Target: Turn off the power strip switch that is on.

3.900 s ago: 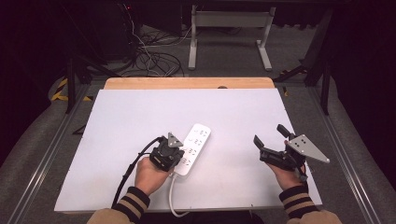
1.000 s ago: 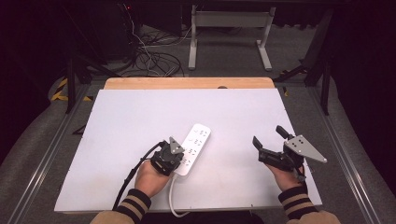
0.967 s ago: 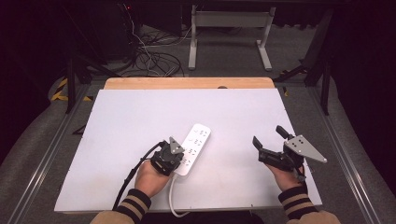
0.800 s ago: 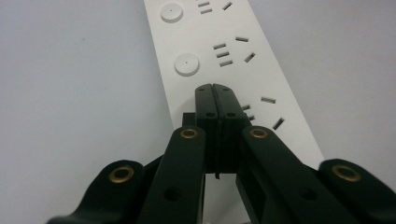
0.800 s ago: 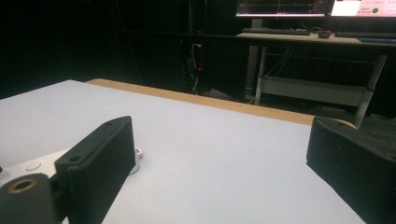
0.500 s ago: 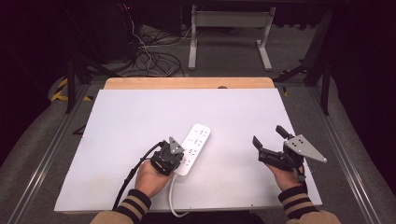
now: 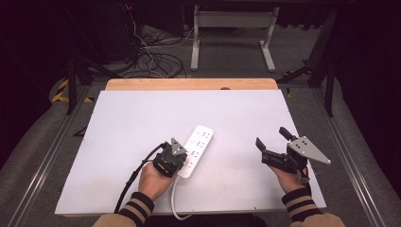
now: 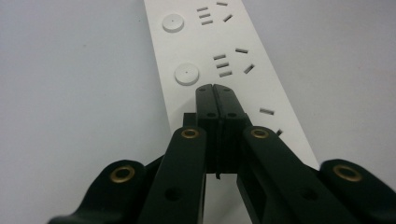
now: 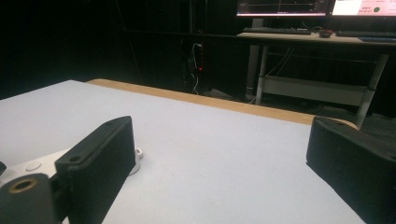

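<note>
Two tools are in play over the white bench [image 7: 118,142], and the action sits low and centre in the high view. The left tool [image 7: 176,152] is clenched, jaws pressed flat together with nothing between them, and its tip hangs right over the near end of the white power strip [image 7: 195,150]. That strip lies diagonally just below the middle of the frame, its cord [image 7: 175,201] curling off toward the bottom edge. From the left tool's own camera the closed tip [image 8: 215,95] points at the strip's face [image 8: 205,56], just short of a round white button [image 8: 186,73] and beside a cluster of socket slots; whether the tip actually touches the plastic I cannot tell. It looks like a press on one of those switch buttons is the job here, so the trick is to keep the jaws shut as one solid poker, line the tip over the button's centre rather than the slots, and push straight down so the light strip does not skate across the smooth surface. Over at the lower right of the high view the right tool [image 7: 274,142] waits released, jaws spread wide and holding nothing, well apart from the strip. Its own camera shows the two black jaws far apart above bare bench [image 9: 210,154]. It could usefully come across and steady the strip's far end.
</note>
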The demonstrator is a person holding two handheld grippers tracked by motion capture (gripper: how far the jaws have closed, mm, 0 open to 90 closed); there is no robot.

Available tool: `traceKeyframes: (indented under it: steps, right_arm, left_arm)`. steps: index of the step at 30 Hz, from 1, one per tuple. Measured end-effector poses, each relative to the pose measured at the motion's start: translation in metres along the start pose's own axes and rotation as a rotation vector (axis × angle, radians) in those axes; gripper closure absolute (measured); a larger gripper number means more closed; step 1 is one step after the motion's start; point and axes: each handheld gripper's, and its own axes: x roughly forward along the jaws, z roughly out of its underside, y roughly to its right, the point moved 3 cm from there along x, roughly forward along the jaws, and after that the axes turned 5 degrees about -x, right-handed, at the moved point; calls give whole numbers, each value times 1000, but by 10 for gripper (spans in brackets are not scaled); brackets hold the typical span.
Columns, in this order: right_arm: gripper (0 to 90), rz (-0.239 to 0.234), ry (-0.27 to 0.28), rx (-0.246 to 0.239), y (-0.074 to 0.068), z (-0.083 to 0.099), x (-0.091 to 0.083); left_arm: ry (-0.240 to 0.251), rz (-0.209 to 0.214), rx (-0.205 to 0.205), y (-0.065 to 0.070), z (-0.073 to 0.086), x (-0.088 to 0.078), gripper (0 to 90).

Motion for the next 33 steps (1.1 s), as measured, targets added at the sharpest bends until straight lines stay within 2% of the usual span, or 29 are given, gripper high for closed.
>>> traceKeyframes:
  steps: [5,9,13,16,17,20,23,25,27,30,33]
  right_arm:
    - [84,1,3,1,0,0,0]
    - [84,0,5,3,1,-1,0]
    - [84,2,7,0,1,-1,0]
    - [85,3,9,-1,0,-1,0]
    - [85,3,9,-1,0,-1,0]
    - [84,2,10,-1,0,-2,0]
    - [85,4,15,1,0,-3,0]
    - [85,5,15,-2,0,-3,0]
    - [85,5,14,0,-1,-3,1]
    - [85,6,11,1,-1,-3,1]
    - [86,1,14,-3,-3,-4,2]
  left_arm:
    - [34,-12,-16,-4,0,-3,900]
    - [150,-19,-66,-13,-7,-21,900]
    - [303,-67,-113,-23,-15,-54,900]
    - [419,-111,-118,-29,-20,-84,900]
    - [457,-121,-132,-31,-20,-95,900]
    - [563,-172,-161,-40,-17,-127,900]
    - [648,-241,-199,-55,-4,-156,900]
    - [675,-304,-219,-66,12,-173,900]
    - [689,-351,-242,-74,25,-183,900]
    - [709,-399,-299,-86,41,-194,900]
    - [723,-435,-319,-93,45,-199,900]
